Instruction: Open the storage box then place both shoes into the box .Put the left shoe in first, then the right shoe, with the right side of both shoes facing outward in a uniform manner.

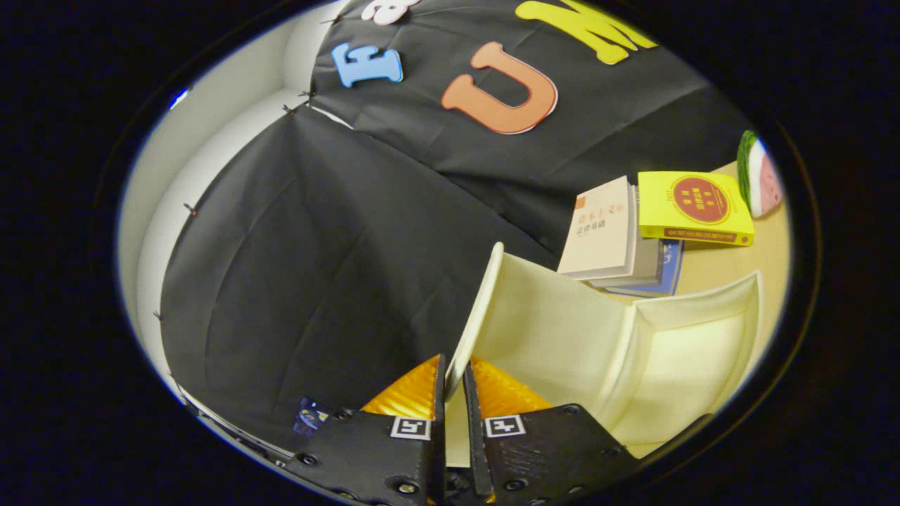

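Box lid (485, 309), cream and thin, stands raised between the gripper (453, 383) fingers, which are nearly closed and pinch its edge from both sides. Beyond the lid lies the open box (692, 351), with stacked books (633, 235) behind it on the table (745, 260).

Black cloth (337, 267), creased and wrinkled, hangs as the booth's wall and takes up most of the scene. It is pinned in panels that meet along visible seams. Beside and above it stands a plain white wall (232, 91), brightly lit. To the other side lies a pale wooden worktop (731, 260). On it rests a small stack of books (619, 239), a yellow book (692, 207) tilted against them, and just past that a watermelon slice toy (759, 176).
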`<state>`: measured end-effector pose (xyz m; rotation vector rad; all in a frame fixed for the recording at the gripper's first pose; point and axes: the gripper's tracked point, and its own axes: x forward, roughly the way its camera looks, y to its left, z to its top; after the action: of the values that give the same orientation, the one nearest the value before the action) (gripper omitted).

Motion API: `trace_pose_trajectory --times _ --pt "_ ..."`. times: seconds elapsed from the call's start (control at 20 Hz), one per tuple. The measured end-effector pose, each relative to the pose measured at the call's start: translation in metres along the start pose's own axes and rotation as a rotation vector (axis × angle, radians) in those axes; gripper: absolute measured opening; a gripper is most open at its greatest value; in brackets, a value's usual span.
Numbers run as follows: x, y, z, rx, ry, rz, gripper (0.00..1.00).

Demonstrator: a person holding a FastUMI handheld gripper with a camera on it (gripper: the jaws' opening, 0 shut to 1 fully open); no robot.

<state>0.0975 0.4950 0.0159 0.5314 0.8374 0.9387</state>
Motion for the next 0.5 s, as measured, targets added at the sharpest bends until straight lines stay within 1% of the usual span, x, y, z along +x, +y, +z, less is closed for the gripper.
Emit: trace_pose_trajectory --times 0.05,0.15,0.3,0.4,0.45,0.5 --pt "0.011 0.004 -0.005 -0.017 0.013 -0.01 0.13" --pt "0.031 0.014 -0.02 -0.042 0.052 -0.025 0.23" --pt "0.039 0.023 -0.031 -0.061 0.023 -0.036 0.54" --pt "0.038 0.02 -0.041 -0.1 0.022 -0.07 0.75" --pt "0.035 0.016 -0.045 -0.132 0.018 -0.085 0.78" --pt "0.032 0.012 -0.047 -0.174 0.01 -0.105 0.83"
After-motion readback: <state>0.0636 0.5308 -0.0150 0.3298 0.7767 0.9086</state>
